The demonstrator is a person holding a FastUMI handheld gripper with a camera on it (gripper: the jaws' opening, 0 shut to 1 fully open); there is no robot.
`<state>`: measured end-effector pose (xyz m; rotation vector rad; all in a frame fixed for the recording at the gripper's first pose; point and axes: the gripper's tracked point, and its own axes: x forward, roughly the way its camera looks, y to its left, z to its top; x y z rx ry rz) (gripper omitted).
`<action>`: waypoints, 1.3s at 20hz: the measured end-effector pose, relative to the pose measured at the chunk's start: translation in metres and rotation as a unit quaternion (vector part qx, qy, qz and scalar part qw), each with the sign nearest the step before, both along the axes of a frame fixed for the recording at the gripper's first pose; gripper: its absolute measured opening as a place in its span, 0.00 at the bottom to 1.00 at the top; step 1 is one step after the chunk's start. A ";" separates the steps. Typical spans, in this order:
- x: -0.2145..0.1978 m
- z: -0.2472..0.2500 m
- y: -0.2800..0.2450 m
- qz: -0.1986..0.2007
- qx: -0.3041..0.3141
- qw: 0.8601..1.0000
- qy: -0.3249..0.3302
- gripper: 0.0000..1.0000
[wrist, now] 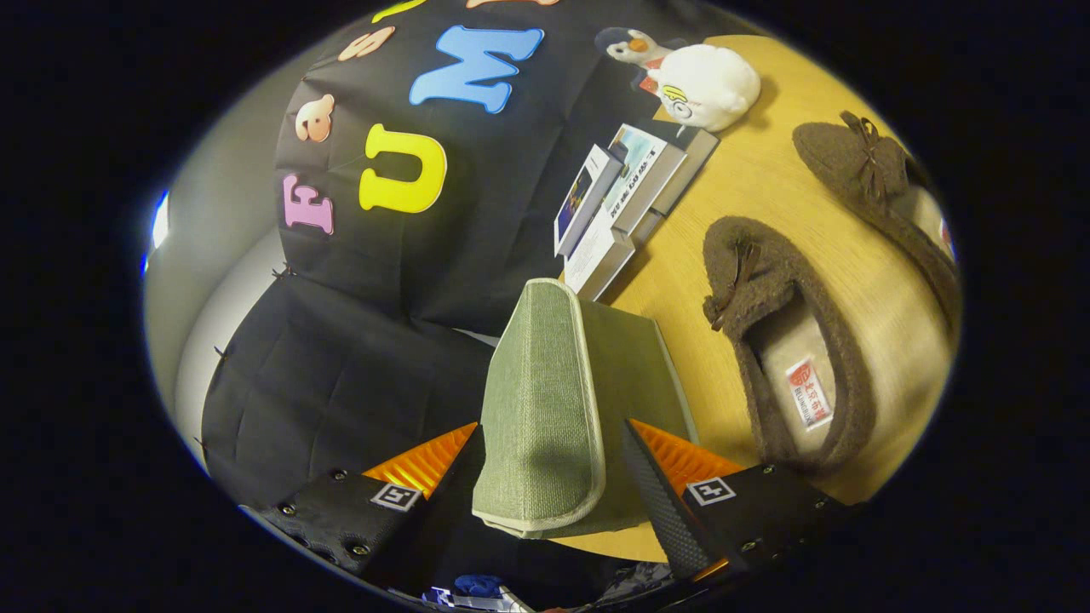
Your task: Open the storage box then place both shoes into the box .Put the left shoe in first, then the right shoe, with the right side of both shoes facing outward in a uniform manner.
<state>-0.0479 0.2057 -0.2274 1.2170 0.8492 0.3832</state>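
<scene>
A grey-green fabric storage box (637, 368) stands on the wooden table (766, 196). Its lid (541, 400) is swung up on edge and sits between my fingers; the gripper (553, 485) is shut on the lid's rim, one finger on each face. Two brown fuzzy shoes with small bows lie on the table beside the box. The nearer shoe (779, 340) is right next to the box, its pale insole and a label showing. The farther shoe (877, 183) lies beyond it, near the table's edge. The box's inside is hidden behind the lid.
A stack of books (626, 200) lies just beyond the box against the black cloth wall. A white plush toy (711, 85) and a small penguin figure (634, 49) sit past the books. Bare tabletop lies between the two shoes.
</scene>
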 end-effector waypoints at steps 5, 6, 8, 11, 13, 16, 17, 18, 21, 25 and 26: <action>-0.004 -0.007 0.014 0.006 0.058 0.998 0.030 0.97; -0.006 -0.007 0.017 0.009 0.070 0.997 0.035 0.97; -0.009 -0.007 0.022 0.017 0.086 0.995 0.042 0.95; -0.010 -0.010 0.022 0.024 0.084 0.995 0.046 0.76; -0.013 -0.012 0.024 0.029 0.087 0.994 0.052 0.75; -0.014 -0.010 0.023 0.035 0.092 0.993 0.057 0.62; -0.015 -0.009 0.024 0.041 0.093 0.993 0.058 0.62; -0.015 -0.008 0.023 0.040 0.095 0.993 0.060 0.62; -0.016 -0.007 0.017 0.042 0.080 0.995 0.048 0.54; -0.005 0.003 -0.002 0.001 0.088 0.995 0.038 0.10; -0.007 0.008 0.000 0.010 0.088 0.995 0.034 0.10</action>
